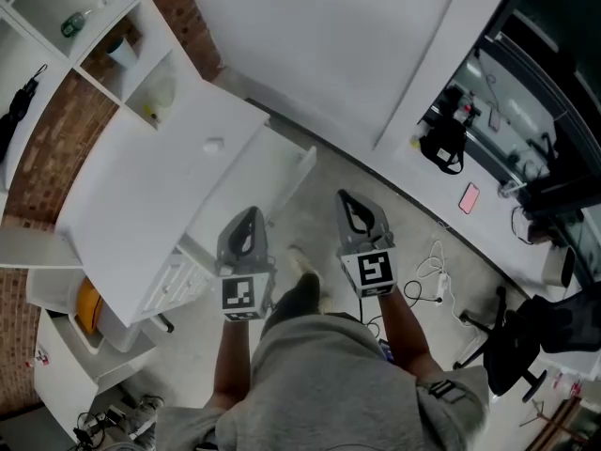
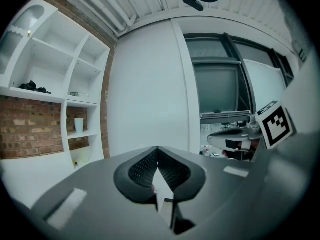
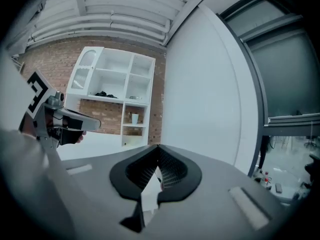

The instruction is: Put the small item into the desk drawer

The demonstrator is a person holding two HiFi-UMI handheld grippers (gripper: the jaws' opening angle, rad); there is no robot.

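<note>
In the head view a small white item point(image 1: 214, 145) lies on the white desk point(image 1: 131, 205) at the left. Off the desk's right edge juts what looks like an open white drawer point(image 1: 270, 172). My left gripper point(image 1: 249, 214) and right gripper point(image 1: 346, 197) hang side by side over the floor, right of the desk and apart from it. Both point forward. In the left gripper view the left gripper point(image 2: 157, 148) has its jaw tips touching, with nothing between them. The right gripper point(image 3: 159, 147) looks the same in its own view, shut and empty.
White wall shelves point(image 1: 94, 26) hold a cup point(image 1: 120, 53) at the far left. A small drawer unit point(image 1: 174, 280) sits under the desk's near end. Cables and a power strip point(image 1: 437, 285) lie on the floor at the right, near a black office chair point(image 1: 526, 336).
</note>
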